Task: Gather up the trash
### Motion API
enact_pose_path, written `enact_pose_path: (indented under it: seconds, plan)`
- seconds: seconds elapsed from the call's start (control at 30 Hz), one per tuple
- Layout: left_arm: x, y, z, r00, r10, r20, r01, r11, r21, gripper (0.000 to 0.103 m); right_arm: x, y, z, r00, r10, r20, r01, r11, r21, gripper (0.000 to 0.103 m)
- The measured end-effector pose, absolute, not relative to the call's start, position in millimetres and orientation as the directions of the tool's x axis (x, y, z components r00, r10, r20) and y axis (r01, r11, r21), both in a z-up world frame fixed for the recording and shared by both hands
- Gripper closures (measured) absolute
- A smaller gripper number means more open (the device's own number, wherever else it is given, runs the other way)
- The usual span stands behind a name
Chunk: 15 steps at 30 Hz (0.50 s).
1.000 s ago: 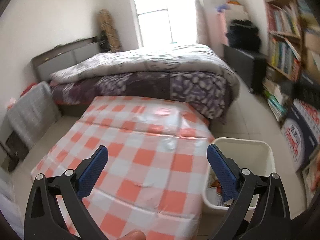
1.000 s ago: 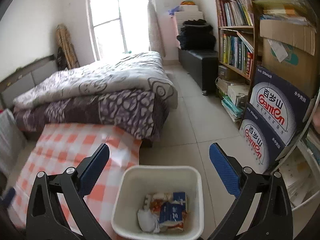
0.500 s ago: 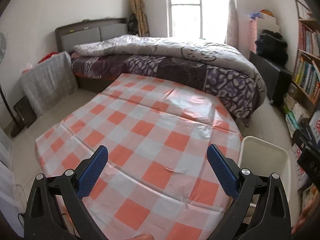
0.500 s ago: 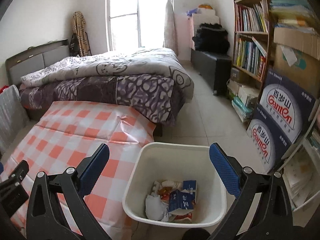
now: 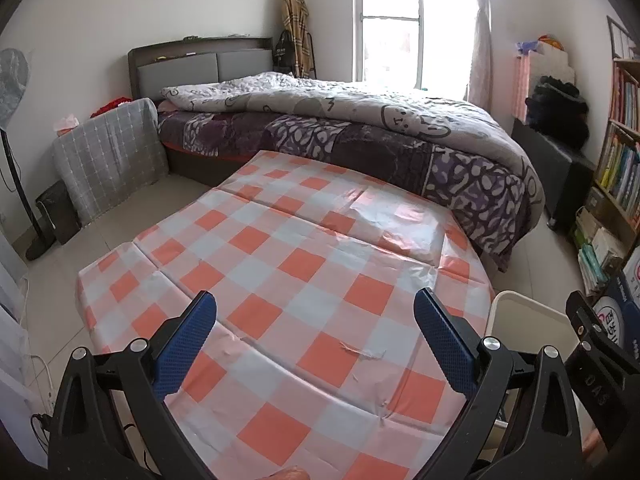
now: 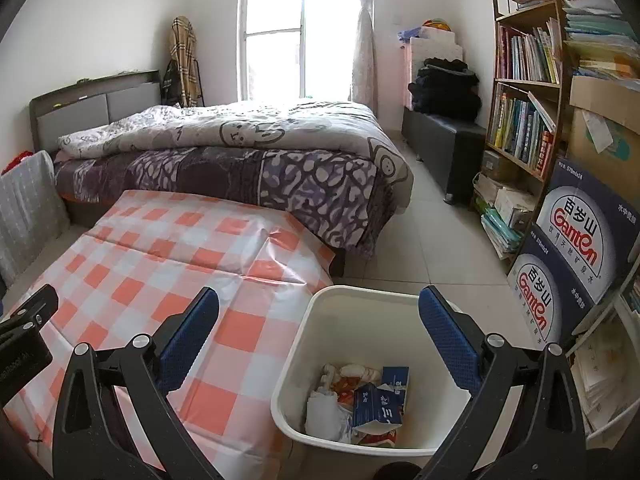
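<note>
A white bin [image 6: 304, 336] stands on the floor at the table's right end, its rim [image 5: 520, 304] also showing in the left wrist view. Inside lies trash: blue cartons [image 6: 380, 400], white crumpled paper [image 6: 324, 416] and an orange wrapper [image 6: 348, 384]. My right gripper [image 6: 319, 320] hangs open above the bin's near side, nothing between its fingers. My left gripper [image 5: 315, 324] is open over the orange-and-white checked tablecloth [image 5: 288, 280], holding nothing. The cloth shows only creases and a small tear [image 5: 362, 354].
A bed [image 6: 240, 152] with a purple quilt runs along the table's far side. Bookshelves [image 6: 524, 92] and stacked blue water boxes [image 6: 576, 240] line the right wall beside the bin. A grey covered box [image 5: 108, 160] and a fan stand [image 5: 24, 200] sit left.
Both cameras swung left and rose, so more of the table fills each view. The bin slid rightward in both views. Both grippers stayed open and empty.
</note>
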<state>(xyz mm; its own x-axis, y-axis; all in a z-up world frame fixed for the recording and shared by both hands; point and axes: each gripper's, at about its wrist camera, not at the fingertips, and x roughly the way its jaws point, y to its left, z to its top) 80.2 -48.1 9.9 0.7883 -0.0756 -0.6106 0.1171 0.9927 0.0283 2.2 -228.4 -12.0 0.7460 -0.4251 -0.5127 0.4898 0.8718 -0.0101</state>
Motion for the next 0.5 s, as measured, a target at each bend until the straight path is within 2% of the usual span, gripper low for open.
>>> enact_pose_path:
  seconds: [0.5]
  plan:
    - [77.4,-53.6,10.9,0.791,-0.08,-0.607,0.13,0.991,0.039,0.007,2.6,-232.4,-14.2,0.74,-0.415,-0.53,0.492,0.871,0.005,0.007]
